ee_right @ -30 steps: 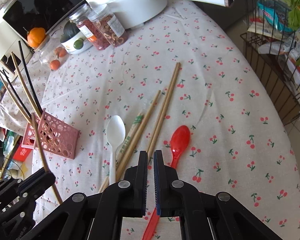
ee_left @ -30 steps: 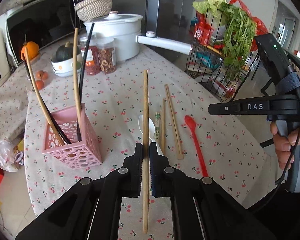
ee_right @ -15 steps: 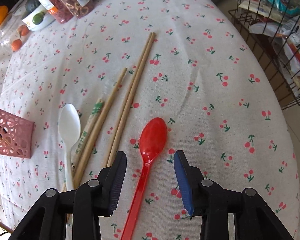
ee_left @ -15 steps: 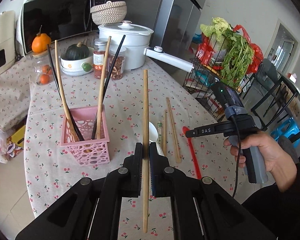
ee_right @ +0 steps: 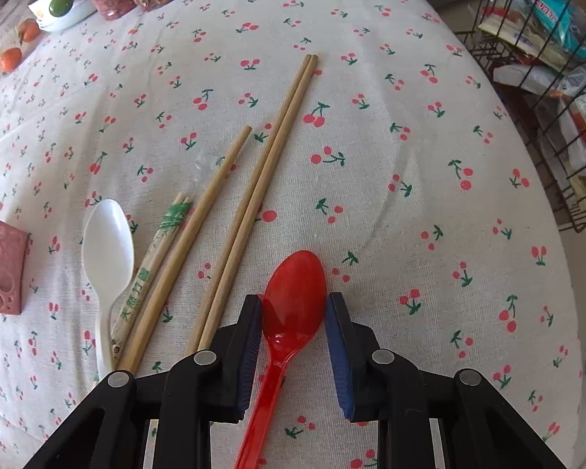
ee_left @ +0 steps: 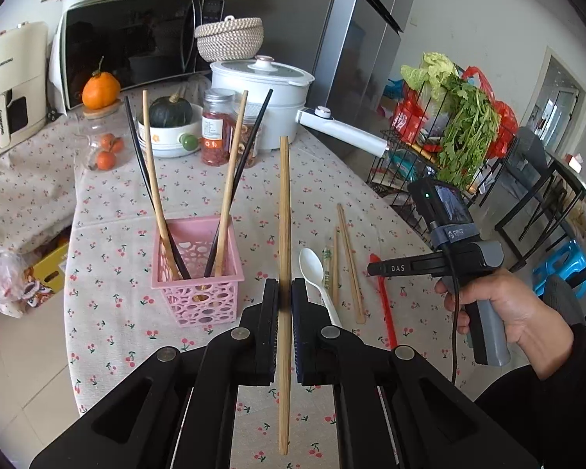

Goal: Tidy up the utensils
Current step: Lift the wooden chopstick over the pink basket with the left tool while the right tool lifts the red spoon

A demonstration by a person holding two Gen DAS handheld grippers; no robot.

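My left gripper (ee_left: 284,293) is shut on a long wooden chopstick (ee_left: 284,203), held in the air just right of the pink basket (ee_left: 199,301). That basket holds several wooden and black chopsticks upright. My right gripper (ee_right: 294,305) points down at the table, its jaws closing around the bowl of the red spoon (ee_right: 297,273). Both pads touch the bowl's sides, and the spoon lies on the cloth. Left of it lie a pair of wooden chopsticks (ee_right: 269,156), a single chopstick, a paper-wrapped pair (ee_right: 152,265) and a white spoon (ee_right: 107,250).
A white pot (ee_left: 261,97) with a long handle (ee_left: 343,133), jars (ee_left: 215,133) and a bowl with a squash stand at the back of the table. A wire rack (ee_left: 410,179) with greens stands off the table's right edge. A hand (ee_left: 500,305) holds the right gripper.
The right gripper opened, came down over the red spoon and is closing on its bowl. The left gripper drew back and up with its chopstick, so the pink basket sits nearer the view's centre.
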